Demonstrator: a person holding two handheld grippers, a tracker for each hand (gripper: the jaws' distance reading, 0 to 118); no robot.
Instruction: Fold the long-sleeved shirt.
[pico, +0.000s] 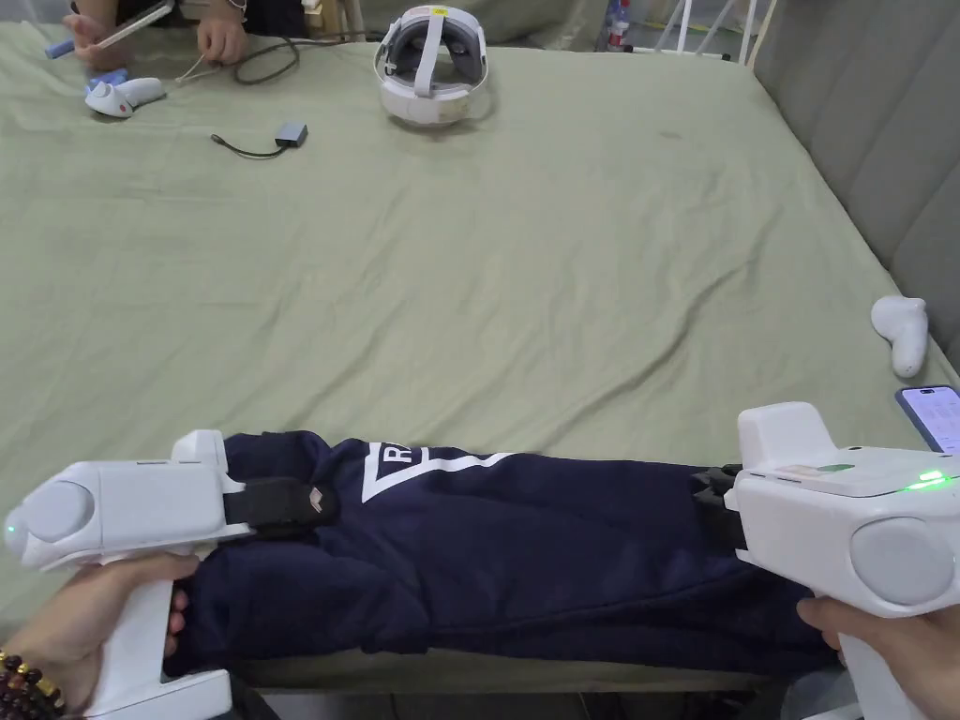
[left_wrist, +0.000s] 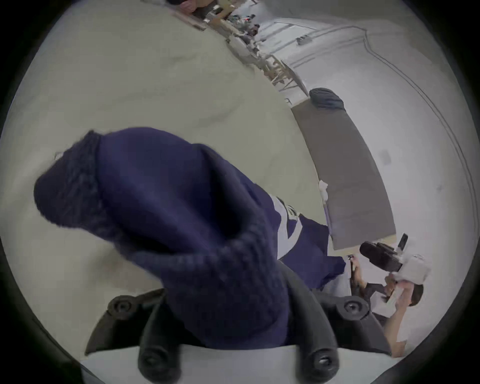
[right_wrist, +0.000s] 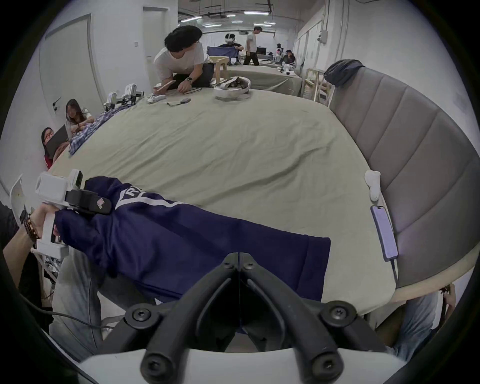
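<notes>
From my head view the green sheet (pico: 525, 262) covers the bed, and along its edge at 6 o'clock the navy long-sleeved shirt (pico: 525, 553) lies in a long band, part hanging over the edge. At 8 o'clock my left gripper (pico: 281, 507) is clamped on the shirt's ribbed cuff end. At 4 o'clock my right gripper (pico: 717, 511) has its jaws together, pinching the shirt's other end.

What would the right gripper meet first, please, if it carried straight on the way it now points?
Probably the navy shirt itself: the right gripper points along the folded shirt toward the left gripper, though depth is hard to judge.
</notes>
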